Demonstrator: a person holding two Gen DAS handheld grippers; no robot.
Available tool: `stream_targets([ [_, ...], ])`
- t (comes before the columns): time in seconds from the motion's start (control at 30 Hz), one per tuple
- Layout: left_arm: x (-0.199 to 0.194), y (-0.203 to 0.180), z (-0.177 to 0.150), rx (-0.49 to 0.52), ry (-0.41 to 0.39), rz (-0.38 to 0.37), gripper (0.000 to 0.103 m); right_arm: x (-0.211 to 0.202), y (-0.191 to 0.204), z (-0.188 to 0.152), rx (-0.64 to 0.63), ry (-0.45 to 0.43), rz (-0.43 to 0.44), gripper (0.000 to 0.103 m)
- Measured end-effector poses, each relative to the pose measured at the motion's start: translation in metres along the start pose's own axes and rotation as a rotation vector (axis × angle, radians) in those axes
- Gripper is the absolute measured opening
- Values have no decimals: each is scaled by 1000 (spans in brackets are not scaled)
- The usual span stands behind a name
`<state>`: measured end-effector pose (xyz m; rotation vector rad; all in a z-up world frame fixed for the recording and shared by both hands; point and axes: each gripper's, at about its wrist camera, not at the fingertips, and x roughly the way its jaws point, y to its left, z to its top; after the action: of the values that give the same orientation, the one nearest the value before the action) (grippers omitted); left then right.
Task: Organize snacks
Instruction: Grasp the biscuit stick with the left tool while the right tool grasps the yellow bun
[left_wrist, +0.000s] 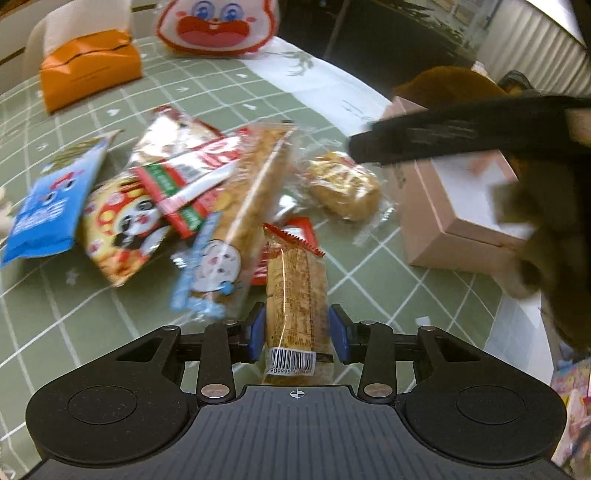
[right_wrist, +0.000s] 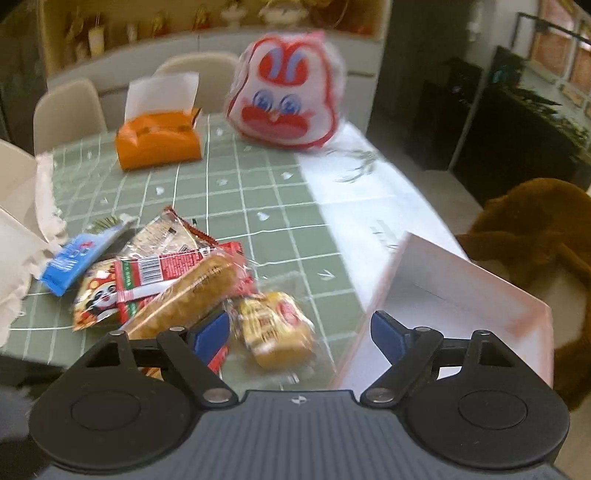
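Soft, even daylight, glare on shiny wrappers, motion blur throughout both views, fisheye bending at the edges.
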<state>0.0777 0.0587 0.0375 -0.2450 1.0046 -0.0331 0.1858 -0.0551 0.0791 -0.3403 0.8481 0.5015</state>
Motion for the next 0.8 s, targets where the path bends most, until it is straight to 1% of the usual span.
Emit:
stream_targets([
  [0.07,-5,4,-3,-3,-9,23,41,20,7,10,-19,28,-27,84],
  [0.13,-8,7,-6,-4,-12,38,41,38,13,19,-35,52,-35,84],
  [0.23,-9,10,-10,-8,-8,47,41,58,17,21,-43,109,-15,79],
  [0.27,-9,11,-11,-10,-6,50,41,64,19,22,-43,128,-15,75],
  [0.33,-8,12,-13,-13,-2,51,41,68,21,19,-41,143,-19,73],
  [0.43,-7,12,-14,-20,1,60,41,66,26,14,-48,156,-1,63],
  [0.5,-8,13,-13,-23,3,61,41,60,31,9,-69,162,7,54],
  [0.57,-8,14,-14,-27,3,63,41,51,33,4,-61,172,10,51],
  [0.63,-9,15,-15,-35,3,65,41,44,32,-2,-28,189,32,50],
  [0.8,-10,19,-19,-62,2,50,36,18,24,-31,53,216,128,49],
])
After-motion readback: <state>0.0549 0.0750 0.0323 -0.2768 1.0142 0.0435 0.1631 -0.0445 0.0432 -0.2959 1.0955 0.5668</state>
